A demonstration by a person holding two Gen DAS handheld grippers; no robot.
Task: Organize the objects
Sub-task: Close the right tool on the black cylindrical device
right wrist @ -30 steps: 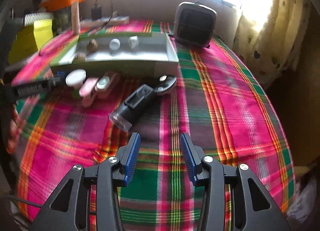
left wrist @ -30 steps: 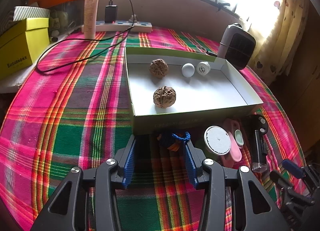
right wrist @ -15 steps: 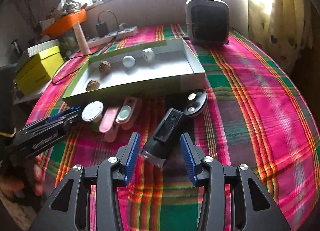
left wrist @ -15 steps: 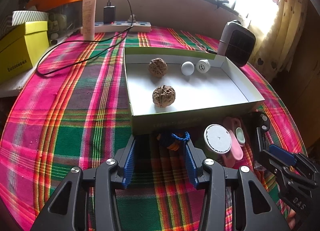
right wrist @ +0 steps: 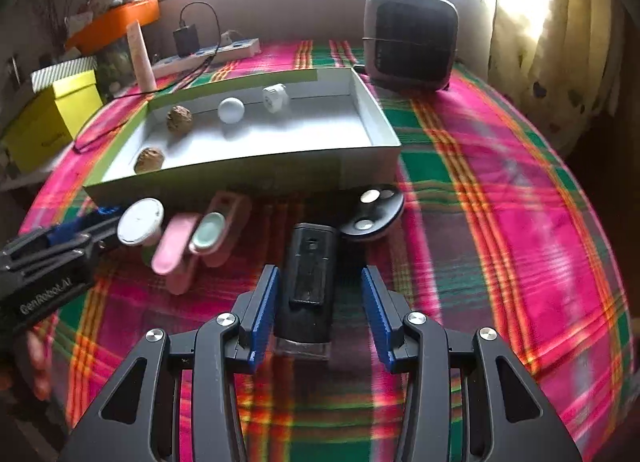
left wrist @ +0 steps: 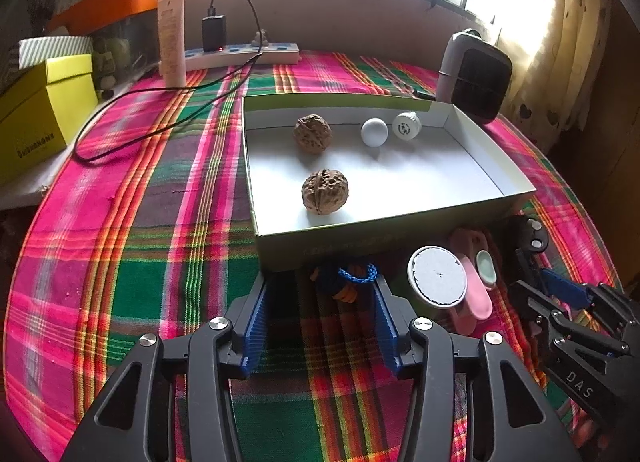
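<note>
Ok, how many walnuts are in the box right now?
2. One walnut sits toward the far left of the box, left of the white ball. The other walnut lies nearer the front wall. None visible outside it, though items by the front wall could hide more.

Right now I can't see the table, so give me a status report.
Left tool open, jaws just widened, blue cord bundle between tips. Right tool open, straddling black device, not gripping. Box just beyond, four items inside.
</note>
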